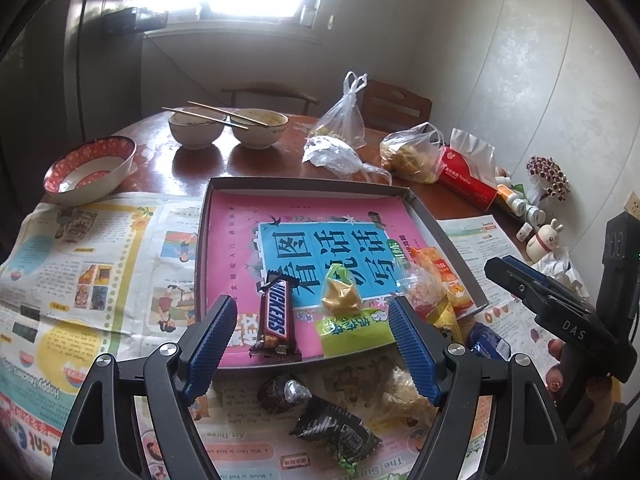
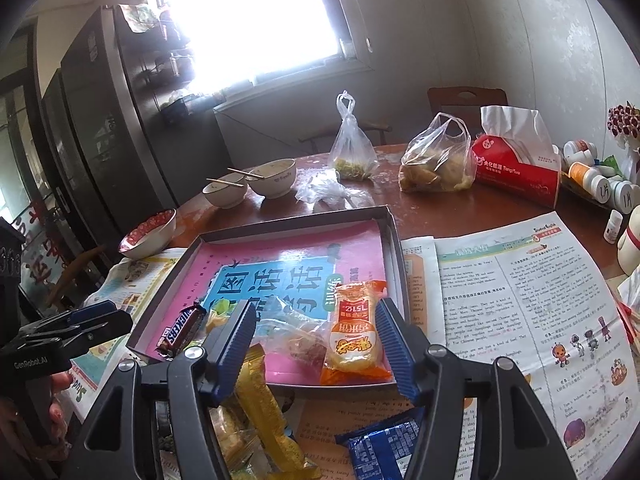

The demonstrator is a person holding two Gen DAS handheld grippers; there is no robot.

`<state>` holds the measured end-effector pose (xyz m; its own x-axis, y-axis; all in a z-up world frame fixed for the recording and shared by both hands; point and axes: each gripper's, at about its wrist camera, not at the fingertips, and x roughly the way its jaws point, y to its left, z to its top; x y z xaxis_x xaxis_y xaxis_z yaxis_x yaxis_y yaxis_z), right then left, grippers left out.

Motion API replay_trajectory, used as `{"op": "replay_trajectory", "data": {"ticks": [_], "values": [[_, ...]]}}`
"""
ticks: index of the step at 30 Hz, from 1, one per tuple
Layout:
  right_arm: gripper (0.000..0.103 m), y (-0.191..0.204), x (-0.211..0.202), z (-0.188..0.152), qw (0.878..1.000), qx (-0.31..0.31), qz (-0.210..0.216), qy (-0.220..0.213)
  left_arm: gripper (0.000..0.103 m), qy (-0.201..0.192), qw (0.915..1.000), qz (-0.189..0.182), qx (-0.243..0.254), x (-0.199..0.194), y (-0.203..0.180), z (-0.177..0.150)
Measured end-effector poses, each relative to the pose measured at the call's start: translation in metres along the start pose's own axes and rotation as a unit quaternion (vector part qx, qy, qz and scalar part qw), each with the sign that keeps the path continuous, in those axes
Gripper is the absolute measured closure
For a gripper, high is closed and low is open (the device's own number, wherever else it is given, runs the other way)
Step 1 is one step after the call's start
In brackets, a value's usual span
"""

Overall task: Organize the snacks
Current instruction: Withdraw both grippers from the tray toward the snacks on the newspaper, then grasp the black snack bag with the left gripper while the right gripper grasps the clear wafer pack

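A shallow box tray (image 1: 304,185) with a pink book cover inside holds a Snickers bar (image 1: 276,318), a green packet (image 1: 352,330), a yellow candy (image 1: 341,298) and an orange snack pack (image 2: 354,332). My left gripper (image 1: 310,342) is open and empty, hovering above the tray's near edge. Below it on the newspaper lie a dark foil candy (image 1: 284,392) and a black wrapper (image 1: 336,434). My right gripper (image 2: 316,346) is open, its fingers either side of the orange pack and a clear packet (image 2: 296,338). A yellow packet (image 2: 268,412) and a blue packet (image 2: 384,446) lie outside the tray.
Newspapers (image 1: 80,264) cover the round wooden table. Behind the tray stand a red-rimmed bowl (image 1: 90,170), two bowls with chopsticks (image 1: 228,126), plastic bags (image 1: 412,154), a red tissue pack (image 2: 516,164) and pill bottles (image 2: 592,178). A rabbit figure (image 1: 544,238) stands at right.
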<state>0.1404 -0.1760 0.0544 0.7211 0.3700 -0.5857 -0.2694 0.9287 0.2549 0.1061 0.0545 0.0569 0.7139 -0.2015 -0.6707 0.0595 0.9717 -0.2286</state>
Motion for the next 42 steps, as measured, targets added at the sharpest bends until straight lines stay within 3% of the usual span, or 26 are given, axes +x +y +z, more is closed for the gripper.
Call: {"op": "replay_trajectory", "data": {"ticks": [19, 42], "values": [[0.037, 0.012, -0.018, -0.009, 1.000, -0.017, 0.007, 0.003, 0.024, 0.019, 0.9998, -0.003, 0.000, -0.010, -0.005, -0.016], [0.037, 0.029, -0.030, -0.049, 0.997, -0.057, 0.024, 0.040, 0.024, 0.037, 0.9992, 0.012, -0.004, -0.014, 0.005, -0.036]]}}
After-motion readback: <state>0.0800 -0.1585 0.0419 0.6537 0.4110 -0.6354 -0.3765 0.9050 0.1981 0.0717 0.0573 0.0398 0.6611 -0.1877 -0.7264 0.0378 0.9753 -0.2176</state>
